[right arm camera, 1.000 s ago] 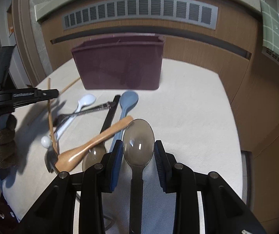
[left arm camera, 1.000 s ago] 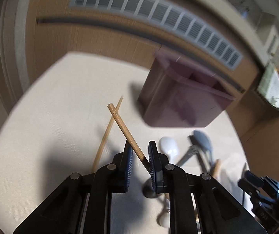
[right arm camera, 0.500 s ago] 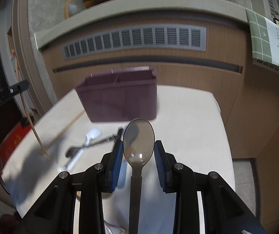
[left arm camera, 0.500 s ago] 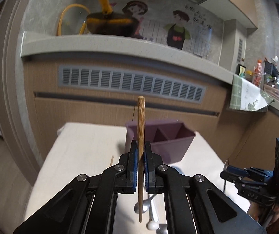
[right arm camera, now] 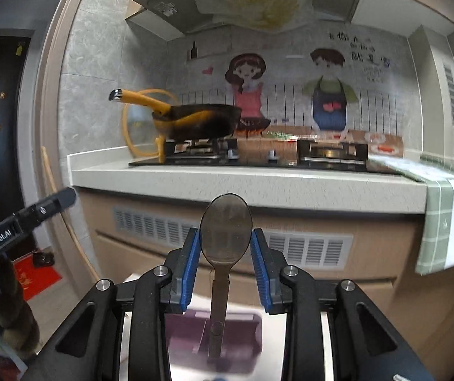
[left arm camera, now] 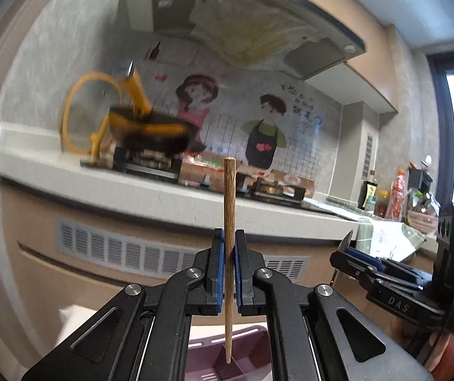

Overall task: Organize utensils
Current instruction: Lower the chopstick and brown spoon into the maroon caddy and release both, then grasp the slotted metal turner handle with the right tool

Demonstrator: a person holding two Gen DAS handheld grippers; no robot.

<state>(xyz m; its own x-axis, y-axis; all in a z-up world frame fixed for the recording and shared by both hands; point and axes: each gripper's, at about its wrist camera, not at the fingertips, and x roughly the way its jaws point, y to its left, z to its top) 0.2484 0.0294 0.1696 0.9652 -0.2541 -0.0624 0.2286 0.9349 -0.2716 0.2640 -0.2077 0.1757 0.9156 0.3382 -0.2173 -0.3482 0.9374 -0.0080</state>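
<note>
- Kitchen wall with two cartoon cooks, a range hood and a frying pan (left arm camera: 150, 130) on the stove fill the left wrist view; the counter front runs behind.
- Left gripper (left arm camera: 228, 263) is clamped tight on a wooden chopstick (left arm camera: 228, 222), held upright, its thin end hanging over the purple utensil caddy (left arm camera: 227, 358) below; which compartment it is over I cannot tell.
- To the side, the right gripper (left arm camera: 354, 255) shows at about the same height.
- Right wrist view: same stove and counter, with a green checked cloth (right arm camera: 449, 222) draped over the counter edge.
- Right gripper (right arm camera: 226, 254) stands partly apart with a translucent grey spoon (right arm camera: 226, 231) between its pads, bowl forward, handle running back over the caddy (right arm camera: 214, 339) on the pale bench (right arm camera: 293, 362).
- The left gripper (right arm camera: 64, 198) is at the side with its chopstick.
- Judged progress: both utensils are picked up but not yet dropped in; lowering each into a compartment is left, and any other utensils are out of sight here.
</note>
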